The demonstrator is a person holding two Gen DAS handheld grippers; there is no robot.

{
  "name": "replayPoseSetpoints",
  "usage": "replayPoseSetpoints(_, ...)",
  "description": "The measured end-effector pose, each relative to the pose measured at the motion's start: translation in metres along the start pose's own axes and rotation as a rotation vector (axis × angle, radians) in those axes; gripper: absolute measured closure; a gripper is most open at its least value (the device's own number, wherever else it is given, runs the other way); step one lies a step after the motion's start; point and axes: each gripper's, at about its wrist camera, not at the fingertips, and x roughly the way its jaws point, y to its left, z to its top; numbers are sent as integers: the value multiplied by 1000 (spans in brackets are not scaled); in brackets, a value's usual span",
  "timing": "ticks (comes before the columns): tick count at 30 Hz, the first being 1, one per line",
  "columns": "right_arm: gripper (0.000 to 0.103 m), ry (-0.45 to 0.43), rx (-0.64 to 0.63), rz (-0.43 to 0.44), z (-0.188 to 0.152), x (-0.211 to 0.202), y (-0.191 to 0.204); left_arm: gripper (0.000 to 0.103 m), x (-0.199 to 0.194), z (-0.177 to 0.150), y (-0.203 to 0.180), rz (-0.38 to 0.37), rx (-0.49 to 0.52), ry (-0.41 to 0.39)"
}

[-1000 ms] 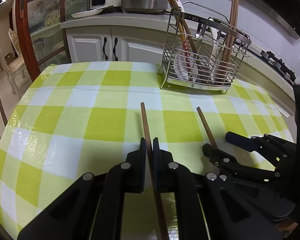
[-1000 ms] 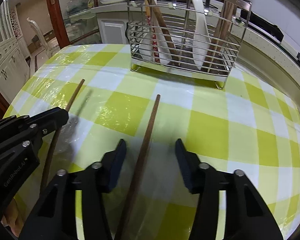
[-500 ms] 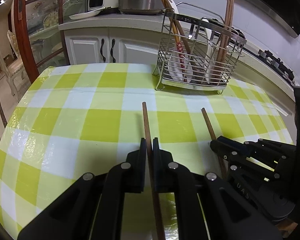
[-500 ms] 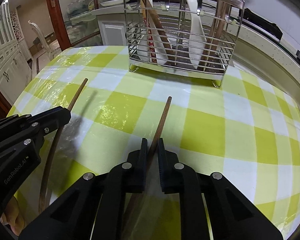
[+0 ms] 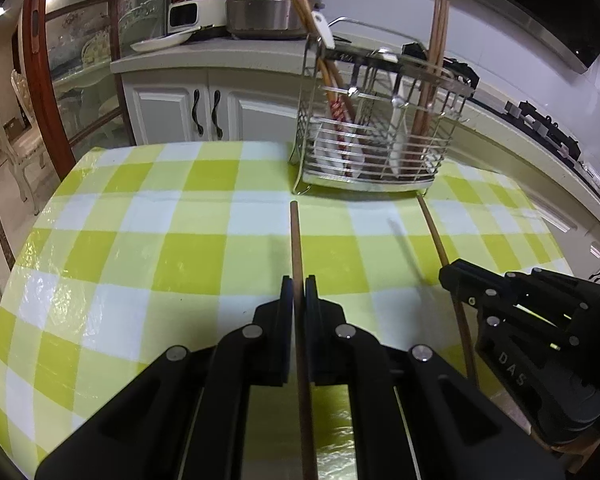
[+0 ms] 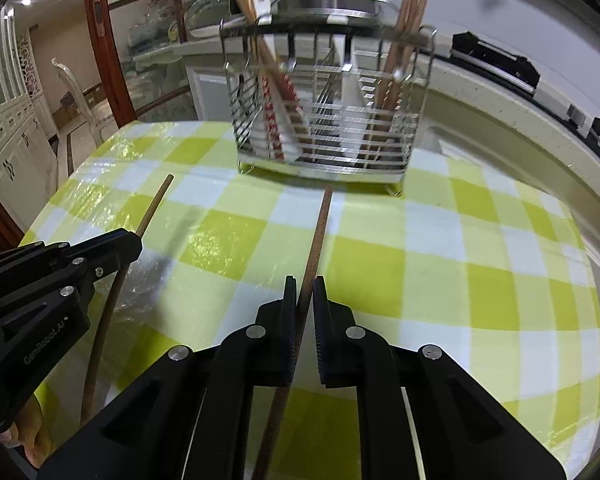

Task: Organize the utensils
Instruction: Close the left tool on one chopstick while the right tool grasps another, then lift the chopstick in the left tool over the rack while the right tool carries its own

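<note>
Jaws of left gripper (image 5: 299,292) and right gripper (image 6: 304,292) each pinch one chopstick (image 5: 296,240); both lower ends cut off. Rack (image 5: 376,136) contents blurred.

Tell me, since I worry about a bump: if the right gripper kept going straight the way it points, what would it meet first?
Probably the wire utensil rack: the right gripper, shut on a chopstick, aims at its base. Depth is unclear; angled down, it might meet the checked tablecloth first.

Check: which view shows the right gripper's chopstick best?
Right wrist: the right gripper is shut on that chopstick, shaft centred. Left wrist shows it only at the side, partly hidden behind the gripper.
</note>
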Motion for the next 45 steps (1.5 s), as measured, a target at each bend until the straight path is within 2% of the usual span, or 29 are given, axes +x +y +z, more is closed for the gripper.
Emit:
replayPoseSetpoints(27, 94, -212, 48, -17, 25, -117, -46, 97, -94, 32, -52, -29, 53, -207)
replayPoseSetpoints(45, 95, -252, 55, -29, 32, -144, -62, 97, -112, 48, -61, -25, 74, -253)
